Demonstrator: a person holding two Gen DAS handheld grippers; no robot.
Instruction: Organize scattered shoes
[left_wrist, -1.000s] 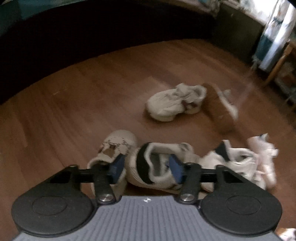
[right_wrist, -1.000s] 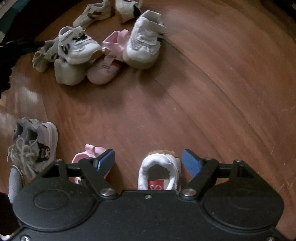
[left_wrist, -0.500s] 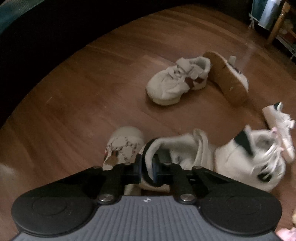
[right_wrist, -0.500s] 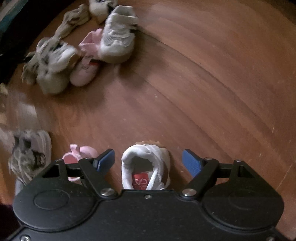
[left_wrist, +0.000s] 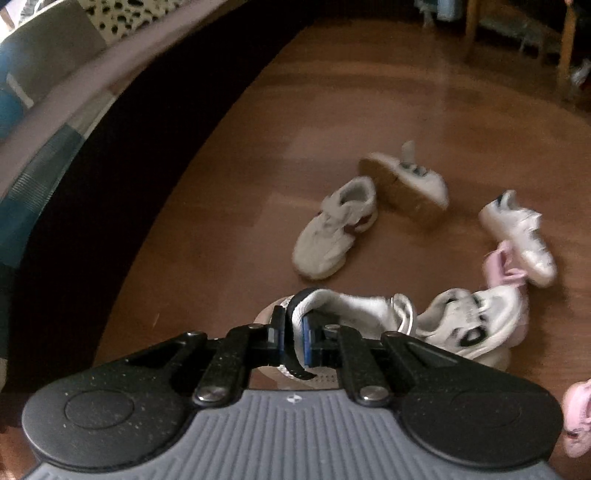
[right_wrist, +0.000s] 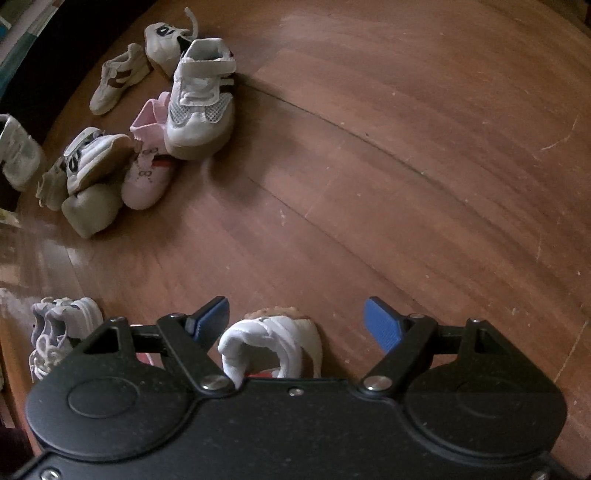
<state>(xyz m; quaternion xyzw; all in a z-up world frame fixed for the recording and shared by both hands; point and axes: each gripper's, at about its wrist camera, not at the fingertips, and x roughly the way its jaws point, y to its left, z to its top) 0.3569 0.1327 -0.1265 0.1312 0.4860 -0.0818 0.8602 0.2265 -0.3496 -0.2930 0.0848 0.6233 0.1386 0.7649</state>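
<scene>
My left gripper (left_wrist: 293, 339) is shut on the black-trimmed heel collar of a white strap sneaker (left_wrist: 354, 306), which hangs above the wooden floor (left_wrist: 258, 166). Just under it lies a beige patterned shoe (left_wrist: 266, 314), mostly hidden. My right gripper (right_wrist: 295, 325) stands open, pointing down, its blue pads (right_wrist: 380, 325) wide apart. A small white shoe with a red insole (right_wrist: 273, 339) sits on the floor between the fingers, nearer the left one, and neither pad touches it.
Left wrist view: a beige sneaker (left_wrist: 332, 229), a shoe on its side showing a tan sole (left_wrist: 402, 188), a white-and-black sneaker (left_wrist: 469, 325), a pink shoe (left_wrist: 502, 266), dark furniture (left_wrist: 110, 184) at left. Right wrist view: a shoe pile (right_wrist: 147, 147) far left, a laced sneaker (right_wrist: 55, 332).
My left gripper closed on the white sneaker's heel collar and lifted it off the floor while rolling. My right gripper stayed open and drifted, so the white shoe now sits nearer its left finger.
</scene>
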